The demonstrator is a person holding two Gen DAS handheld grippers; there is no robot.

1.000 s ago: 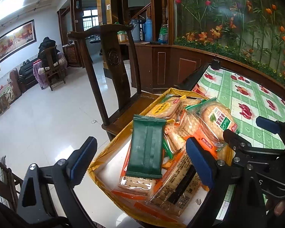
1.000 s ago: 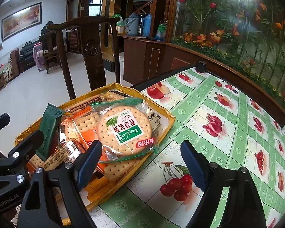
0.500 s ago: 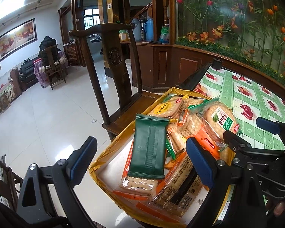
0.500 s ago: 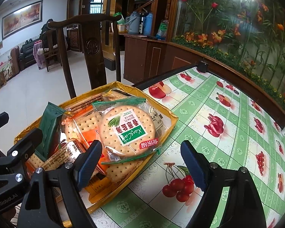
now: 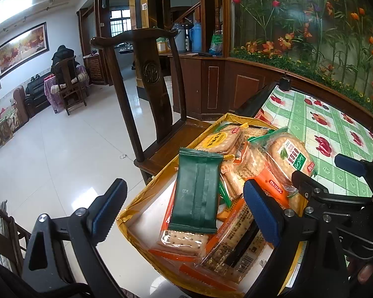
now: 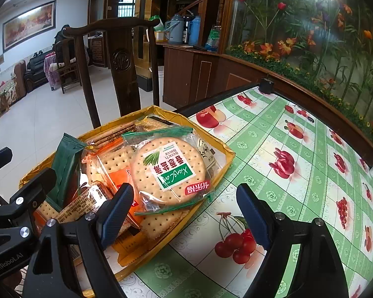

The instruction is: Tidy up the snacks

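A heap of wrapped snacks is seen piled in a shallow gold tray (image 6: 230, 152) set at the corner of a worktop (image 6: 298, 164) covered in a fruit-printed cloth. The left gripper (image 5: 184, 208) is held above the tray's near end with its fingers wide apart and nothing between them. The right gripper (image 6: 184, 209) is likewise spread and empty, one finger over the packets and the other over bare cloth.

A dark green packet (image 5: 197, 191) is propped loosely on top of the heap, and a round cracker pack (image 6: 169, 171) lies across the others, its edge reaching the tray's rim. Trouble is judged most likely from the stacking itself: a packet pulled from beneath could drag its neighbours along, and the green one could be tipped over the rim. The tray appears to sit close to the worktop's edge, with a wooden chair (image 5: 151, 79) and tiled floor (image 5: 62, 154) beyond, so a sideways nudge could send packets, or the tray, off it. A hard squeeze could also crush the crackers, and slick film could slip from the pads.
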